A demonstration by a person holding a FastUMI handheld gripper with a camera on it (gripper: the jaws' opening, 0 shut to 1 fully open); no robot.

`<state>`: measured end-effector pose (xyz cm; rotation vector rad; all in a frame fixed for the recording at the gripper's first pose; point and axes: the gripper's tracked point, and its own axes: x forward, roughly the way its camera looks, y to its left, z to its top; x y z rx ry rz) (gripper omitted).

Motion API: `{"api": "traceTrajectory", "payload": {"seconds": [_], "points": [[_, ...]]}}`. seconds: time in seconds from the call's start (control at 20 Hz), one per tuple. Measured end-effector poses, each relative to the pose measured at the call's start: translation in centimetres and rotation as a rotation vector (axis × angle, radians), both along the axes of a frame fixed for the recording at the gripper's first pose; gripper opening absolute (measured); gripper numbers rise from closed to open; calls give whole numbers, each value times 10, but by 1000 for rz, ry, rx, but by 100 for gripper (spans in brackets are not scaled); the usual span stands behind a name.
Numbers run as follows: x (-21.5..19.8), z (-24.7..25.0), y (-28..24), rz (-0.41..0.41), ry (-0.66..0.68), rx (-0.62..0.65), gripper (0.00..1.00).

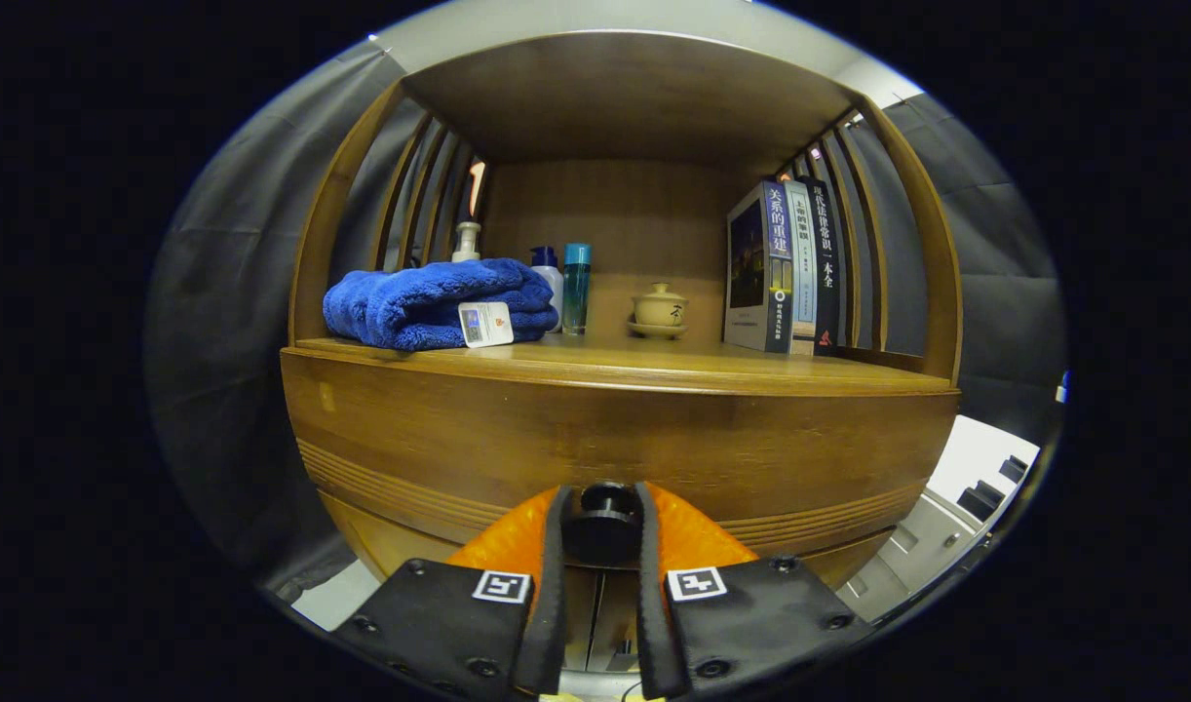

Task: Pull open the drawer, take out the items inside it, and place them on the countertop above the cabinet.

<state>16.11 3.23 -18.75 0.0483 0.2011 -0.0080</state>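
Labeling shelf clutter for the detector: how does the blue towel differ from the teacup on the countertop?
The blue towel is soft, folded and wide, with a tag hanging off its front; the teacup is hard, small and upright, lidded, on a saucer. The towel lies at the front edge of the countertop, hiding part of the bottles behind it; the teacup stands further back, apart. Both rest on the countertop, beyond the gripper, which is shut on the drawer knob.

The gripper (603, 522) has two broad black plates studded with screws, each bearing a square black-and-white marker near its inner edge.
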Motion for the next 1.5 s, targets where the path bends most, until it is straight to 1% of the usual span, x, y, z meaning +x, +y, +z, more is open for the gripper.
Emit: {"api": "traceTrajectory", "payload": {"seconds": [0.1, 0.8, 1.25, 1.5], "points": [[-3, -1, 1, 3, 12, 2, 37], [-88, 7, 10, -27, 88, 0, 37], [-135, 11, 15, -34, 131, -13, 37], [-154, 12, 16, -45, 155, -9, 37]]}}
